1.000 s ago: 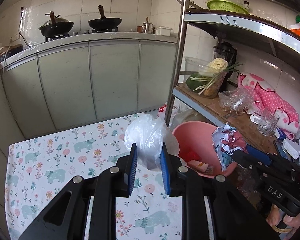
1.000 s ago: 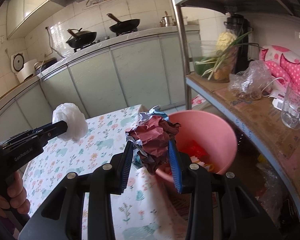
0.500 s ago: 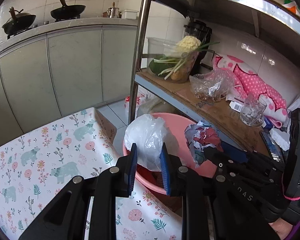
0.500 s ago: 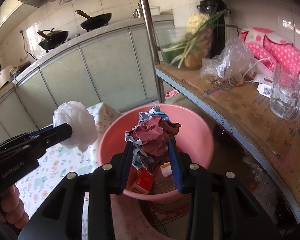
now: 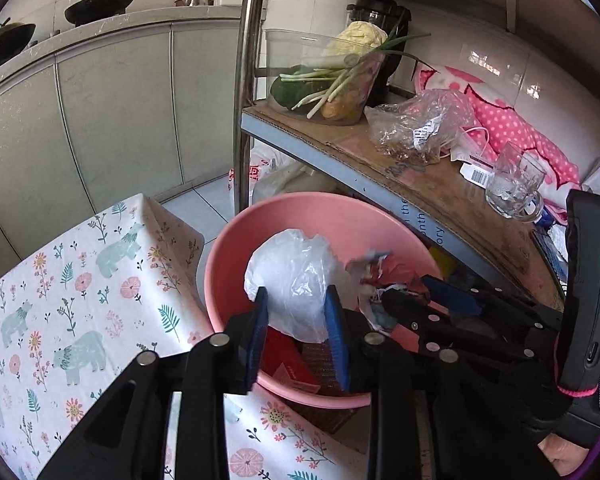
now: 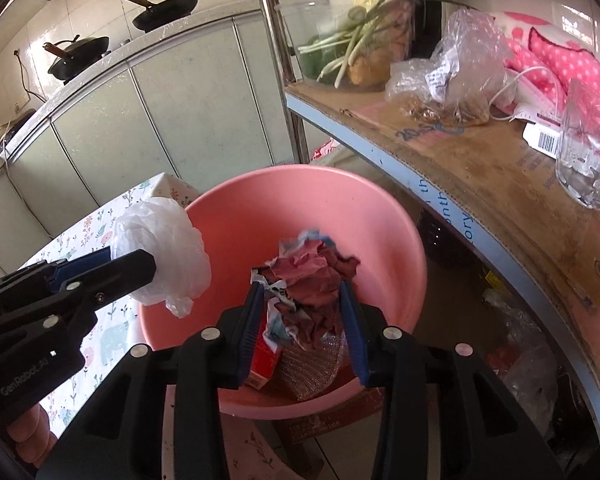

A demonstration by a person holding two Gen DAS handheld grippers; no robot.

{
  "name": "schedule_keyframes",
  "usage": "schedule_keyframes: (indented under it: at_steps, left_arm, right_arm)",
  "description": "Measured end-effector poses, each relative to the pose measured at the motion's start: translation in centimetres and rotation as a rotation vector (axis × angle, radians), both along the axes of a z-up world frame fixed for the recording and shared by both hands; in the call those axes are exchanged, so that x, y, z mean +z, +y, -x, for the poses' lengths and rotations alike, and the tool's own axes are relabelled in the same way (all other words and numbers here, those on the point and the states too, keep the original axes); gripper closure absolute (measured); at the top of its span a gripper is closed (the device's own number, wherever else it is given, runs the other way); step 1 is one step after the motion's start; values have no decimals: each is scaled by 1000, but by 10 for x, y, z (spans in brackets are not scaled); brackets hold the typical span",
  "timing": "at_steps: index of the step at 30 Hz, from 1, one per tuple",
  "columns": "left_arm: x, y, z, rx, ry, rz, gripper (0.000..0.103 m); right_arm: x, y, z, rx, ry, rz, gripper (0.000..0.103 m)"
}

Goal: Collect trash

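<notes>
Left wrist view
Left gripper [image 5: 297,332]: its blue-padded fingers are clamped on a crumpled white plastic bag [image 5: 294,280], held above the opening of a round pink plastic basin [image 5: 236,248].
Right gripper [image 5: 414,300]: reaches in from the right over the basin, gripping a crumpled dark-red and white paper wad [image 5: 380,276]; bag and wad sit just beside each other.
Basin contents: a red carton [image 5: 288,364] lies on the bottom, below the bag.
Table: a white tablecloth with bears and flowers [image 5: 72,300] covers it; the basin stands just past its corner, lower than the tabletop.
Shelf: a cardboard-lined metal shelf [image 5: 440,184] carries a clear container of vegetables [image 5: 336,80], a clear plastic bag [image 5: 420,124] and a glass mug [image 5: 514,184].

Right wrist view
Right gripper [image 6: 304,312]: its blue pads are closed on the paper wad [image 6: 312,276], which hangs over the middle of the basin [image 6: 260,216].
Left gripper [image 6: 112,268]: enters from the left, holding the white bag [image 6: 168,248] over the basin's left rim.
Basin contents: the red carton [image 6: 264,360] and a shiny mesh scrubber [image 6: 320,364] lie under the wad.
Background: two black woks [image 6: 164,8] stand on the counter.
</notes>
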State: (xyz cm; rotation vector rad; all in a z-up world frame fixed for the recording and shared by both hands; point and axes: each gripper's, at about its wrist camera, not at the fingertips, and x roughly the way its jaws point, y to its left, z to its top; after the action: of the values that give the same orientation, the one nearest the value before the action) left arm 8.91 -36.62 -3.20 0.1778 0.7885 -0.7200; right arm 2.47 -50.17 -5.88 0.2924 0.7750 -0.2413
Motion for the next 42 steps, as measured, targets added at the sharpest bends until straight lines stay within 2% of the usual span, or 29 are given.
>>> schedule_keyframes:
  at_steps: [1,7,11,17,18,25,29,31,35,42]
  left_arm:
    - [0,-1,0,3,-3,-6,66]
    - [6,4,3,-5,-14,13,60]
    - [16,6,7,-13,-27,44,49]
    - [30,14,14,-8,-52,71,47]
    - [32,16,15,-7,-57,73,47]
    - [46,37,30,30,-110,53,47]
    - [49,67,40,82,-129,44,47]
    - [51,85,43,132,-135,39,47]
    - [53,119,46,215,-128,33,47]
    - [53,175,59,349,-127,7,48]
  right_arm:
    - [0,0,0,2,2,4,62]
    - [5,5,2,8,-10,27,62]
    - [10,7,1,19,-11,37,61]
    - [23,11,3,35,-43,58,60]
    - [25,12,4,40,-47,61,56]
    - [42,32,10,80,-79,73,55]
    - [52,57,17,133,-87,85,53]
    - [56,72,20,157,-91,107,50]
    - [59,110,26,211,-88,136,49]
    - [63,160,28,244,-68,163,48]
